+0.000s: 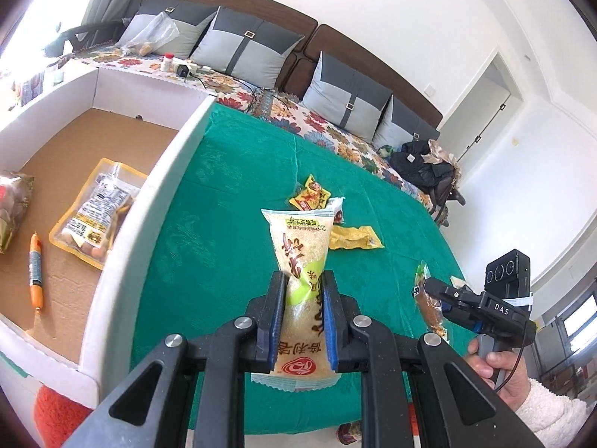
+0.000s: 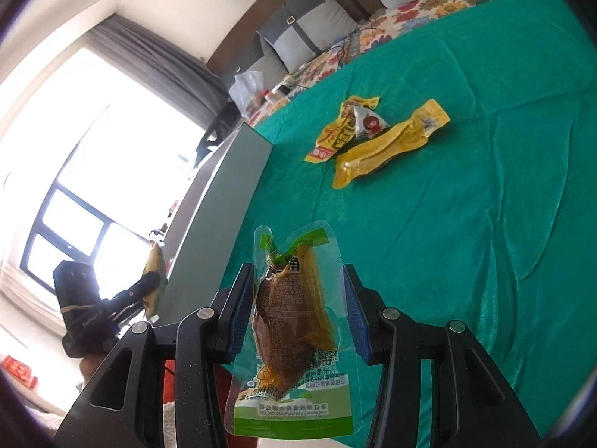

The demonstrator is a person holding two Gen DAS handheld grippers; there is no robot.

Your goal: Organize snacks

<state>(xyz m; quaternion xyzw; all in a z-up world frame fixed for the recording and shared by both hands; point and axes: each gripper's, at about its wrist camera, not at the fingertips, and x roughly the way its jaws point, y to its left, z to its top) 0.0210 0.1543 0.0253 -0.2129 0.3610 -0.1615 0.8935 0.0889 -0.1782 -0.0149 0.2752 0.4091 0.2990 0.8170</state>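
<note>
Snacks: three packets [image 2: 373, 134] on green cover [image 1: 231, 171] beside white box [image 1: 175, 171] | left gripper [image 1: 303, 280] clamps rice pack [image 1: 302, 261] | right gripper [image 2: 298, 272] clamps brown pouch [image 2: 291, 317] | room: cushions [image 1: 246, 48], window [image 2: 74, 205]

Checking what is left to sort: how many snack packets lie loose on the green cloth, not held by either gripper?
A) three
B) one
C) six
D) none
A: the right wrist view shows a yellow printed packet, a small white packet and a long yellow packet clustered on the green cloth; no others are visible there.
</note>
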